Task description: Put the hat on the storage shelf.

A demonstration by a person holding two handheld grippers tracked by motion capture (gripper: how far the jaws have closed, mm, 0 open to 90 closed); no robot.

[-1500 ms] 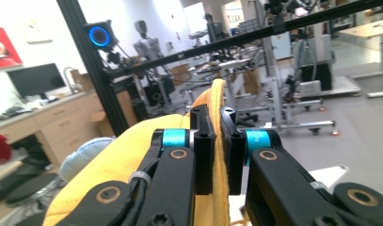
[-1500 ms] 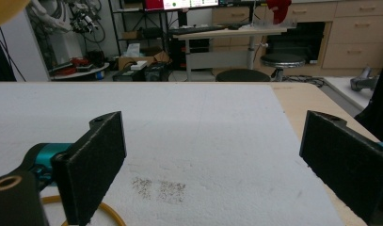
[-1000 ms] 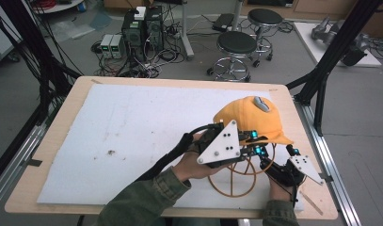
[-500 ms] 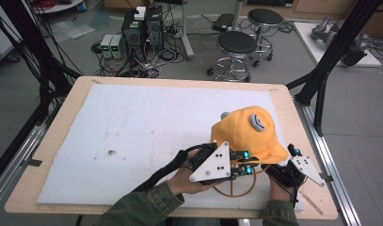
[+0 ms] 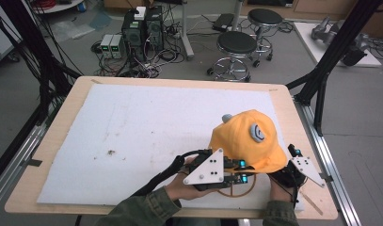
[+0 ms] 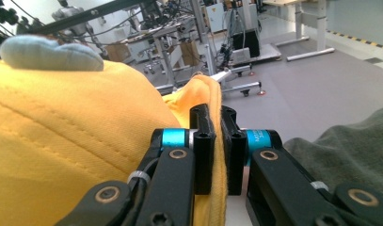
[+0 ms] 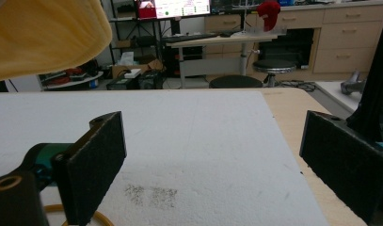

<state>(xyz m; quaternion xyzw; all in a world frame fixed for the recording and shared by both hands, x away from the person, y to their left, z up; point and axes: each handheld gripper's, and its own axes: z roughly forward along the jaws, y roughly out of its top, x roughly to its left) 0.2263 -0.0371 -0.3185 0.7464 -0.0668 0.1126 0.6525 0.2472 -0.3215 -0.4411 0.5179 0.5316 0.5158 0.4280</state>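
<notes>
an orange cap [image 5: 248, 139] is held over the white foam mat [image 5: 147, 132] by the left gripper [image 5: 245, 165], above a wooden ring [image 5: 236, 190].

Yellow cap [image 5: 248, 141], grey badge [image 5: 258, 132], white mat [image 5: 147, 127]

We are in a robotics lab: past the wooden table [image 5: 52, 141], in the upper part of the frame, computer towers [image 5: 143, 28] sit among tangled cables, round stools [image 5: 236, 44] stand on grey floor, and black rig struts [image 5: 339, 42] frame the sides.
</notes>
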